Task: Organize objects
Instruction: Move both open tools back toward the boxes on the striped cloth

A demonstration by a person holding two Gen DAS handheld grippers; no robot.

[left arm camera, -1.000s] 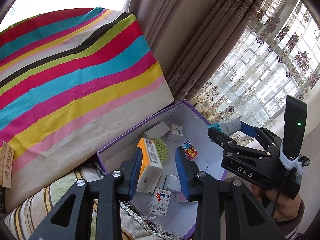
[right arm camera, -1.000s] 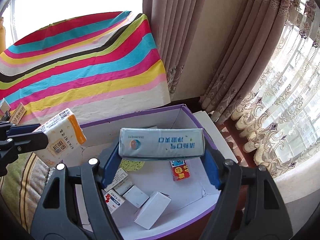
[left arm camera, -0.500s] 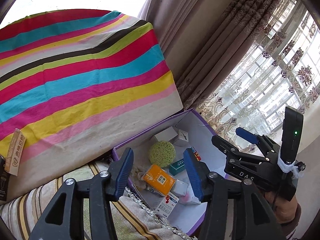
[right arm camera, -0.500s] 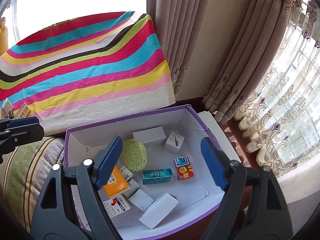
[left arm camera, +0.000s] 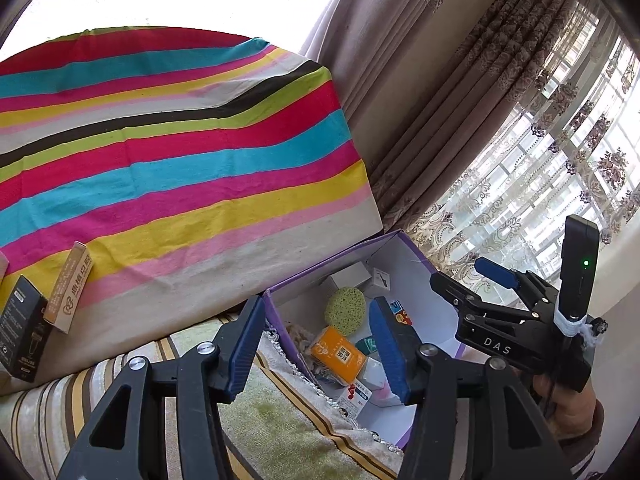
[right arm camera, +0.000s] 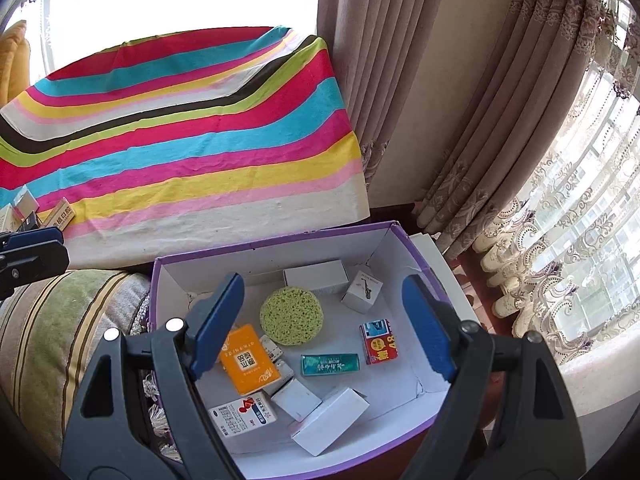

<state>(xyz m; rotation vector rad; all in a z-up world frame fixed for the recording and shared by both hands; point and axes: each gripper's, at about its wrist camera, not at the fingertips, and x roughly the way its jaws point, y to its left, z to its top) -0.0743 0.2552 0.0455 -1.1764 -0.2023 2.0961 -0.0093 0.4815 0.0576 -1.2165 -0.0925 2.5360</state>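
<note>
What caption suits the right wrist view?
Open right gripper above a purple box holding small packages and a green sponge.

Curtained home, striped cloth (right arm camera: 192, 152)

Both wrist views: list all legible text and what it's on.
"DAS": on the right gripper body, seen from the left wrist view.
"48": on the red and blue box in the purple box.
Orange box, teal box, blue and red carton, tan carton, black carton: printing too small or blurred to read.

purple box (right arm camera: 276, 247) – orange pack (right arm camera: 248, 359), teal pack (right arm camera: 330, 364) inside
</note>
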